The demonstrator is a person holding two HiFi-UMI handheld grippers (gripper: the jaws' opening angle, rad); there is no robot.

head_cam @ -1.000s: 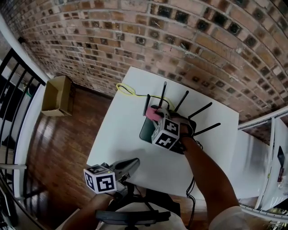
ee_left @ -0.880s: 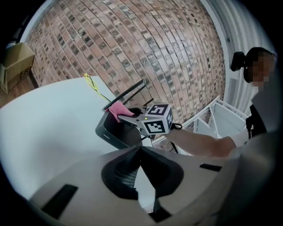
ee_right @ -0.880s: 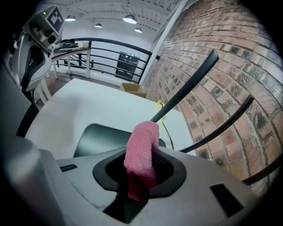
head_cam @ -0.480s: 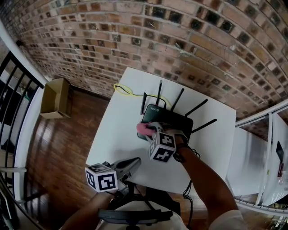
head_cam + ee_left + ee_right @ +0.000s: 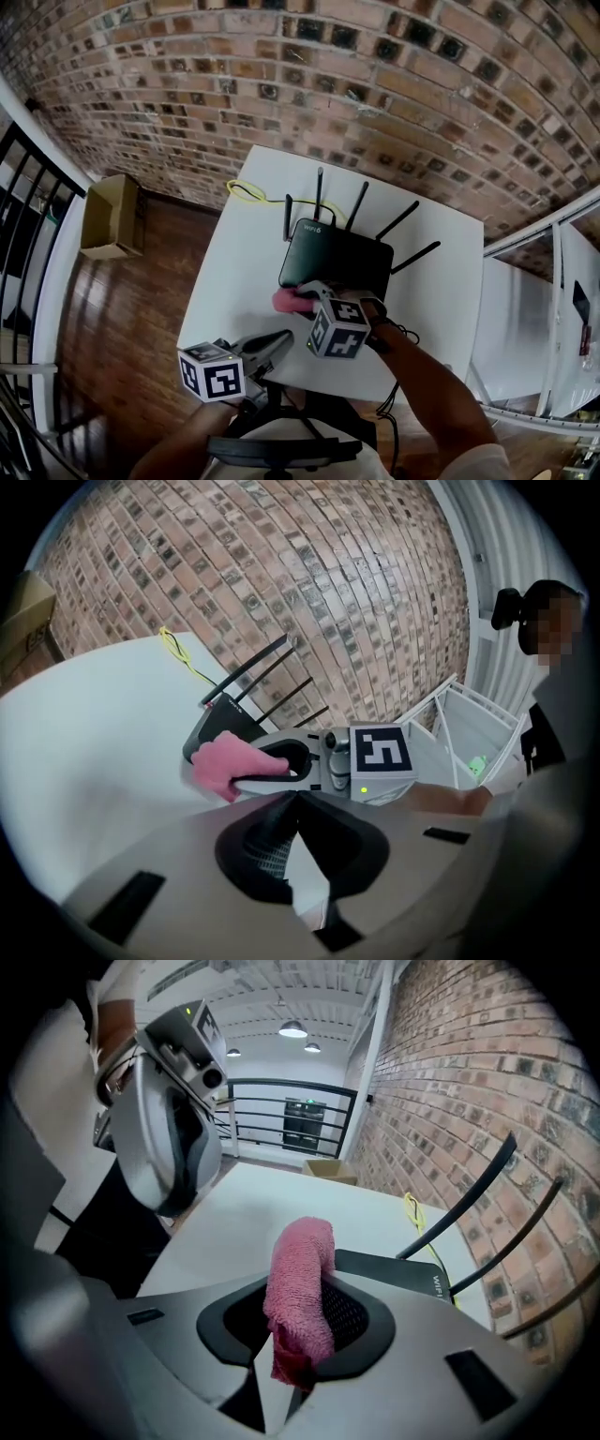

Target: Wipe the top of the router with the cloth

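Note:
A black router (image 5: 336,262) with several antennas stands on the white table (image 5: 230,272), seen in the head view. My right gripper (image 5: 301,302) is shut on a pink cloth (image 5: 287,301), which sits at the router's near left corner. In the right gripper view the cloth (image 5: 300,1297) hangs out between the jaws with the router (image 5: 403,1274) just behind it. My left gripper (image 5: 279,339) hovers near the table's front edge, apart from the router, shut and empty. From the left gripper view, the cloth (image 5: 219,764) and the right gripper (image 5: 281,772) lie in front of the router (image 5: 223,720).
A yellow cable (image 5: 251,194) lies on the table behind the router, and a black cord (image 5: 405,330) trails off the front right. A cardboard box (image 5: 111,216) sits on the wooden floor at left by a black railing. A brick wall backs the table.
My right gripper has dragged the cloth from the router's far left part toward me, down to its near left corner. The left gripper has stayed put.

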